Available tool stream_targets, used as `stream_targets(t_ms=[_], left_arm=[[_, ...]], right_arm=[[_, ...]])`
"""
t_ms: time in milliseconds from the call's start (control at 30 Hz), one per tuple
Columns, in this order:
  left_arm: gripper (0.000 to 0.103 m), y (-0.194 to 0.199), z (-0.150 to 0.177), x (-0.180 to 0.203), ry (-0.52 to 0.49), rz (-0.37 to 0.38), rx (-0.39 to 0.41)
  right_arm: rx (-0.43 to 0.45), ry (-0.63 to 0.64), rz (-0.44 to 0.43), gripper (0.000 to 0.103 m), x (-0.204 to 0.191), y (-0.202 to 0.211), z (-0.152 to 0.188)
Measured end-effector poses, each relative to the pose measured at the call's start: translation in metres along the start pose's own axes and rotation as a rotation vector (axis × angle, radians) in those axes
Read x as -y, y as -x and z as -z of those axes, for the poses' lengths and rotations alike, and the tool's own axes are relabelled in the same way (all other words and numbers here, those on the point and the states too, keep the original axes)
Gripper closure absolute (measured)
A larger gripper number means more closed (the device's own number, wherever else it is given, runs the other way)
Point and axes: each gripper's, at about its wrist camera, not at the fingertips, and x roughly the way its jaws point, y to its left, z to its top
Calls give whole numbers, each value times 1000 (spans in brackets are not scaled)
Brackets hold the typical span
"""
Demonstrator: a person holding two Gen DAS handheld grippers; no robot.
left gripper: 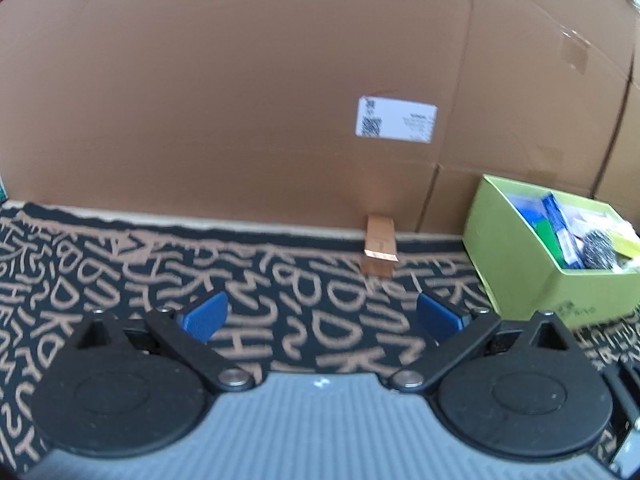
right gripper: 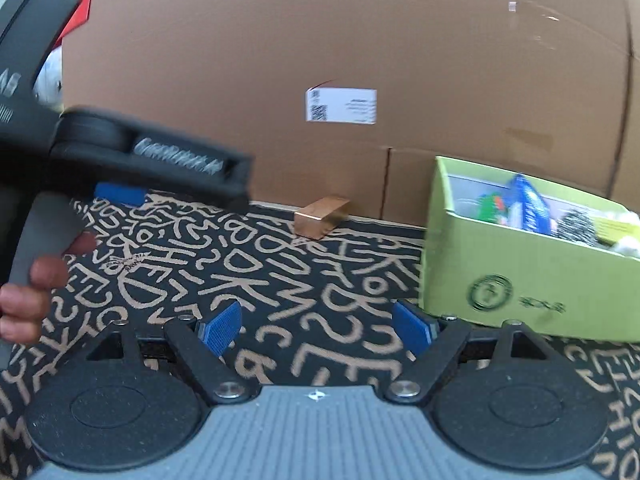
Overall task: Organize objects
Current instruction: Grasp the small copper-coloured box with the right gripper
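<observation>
Small brown box (left gripper: pixel 379 247): lies on the patterned rug (left gripper: pixel 120 264) at its far edge, against the large cardboard wall (left gripper: pixel 240 80).
Left gripper (left gripper: pixel 322 316): jaws apart, nothing between them; the box sits well ahead, slightly right.
Right gripper (right gripper: pixel 318 330): jaws wide apart, empty; the box is far ahead.
Green carton (right gripper: pixel 520 280): right of the box, filled with assorted items.
Hand (right gripper: pixel 28 300): holds the left gripper's handle.
</observation>
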Motion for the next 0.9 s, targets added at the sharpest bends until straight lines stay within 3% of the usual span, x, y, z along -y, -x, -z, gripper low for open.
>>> stream_targets(t_ms=[300,500,700,800,867,900], left_arm=[[0,-55,-18,-20,25,-53,-49],[0,-91,-27,-39,57,-25,-120],[0,-100,-25,-54,91,17,-122],[0,-102,-24,-59,109,28,-123],[0,-103,-24,-62,124,50,-125],[1,-103,-25,-63,135,65,-126]], right_arm=[[-25,-48,43,18,-4,-55,-28],[-70,-78,52,18,-3,-95,-45],[-94,-101,59,24,-9,-133,-61],[-120,-116,65,38,-9,-149,-64],[-128,-122,58,59,-9,-153,-63],[-117,-117,65,63,-9,-152,-62]])
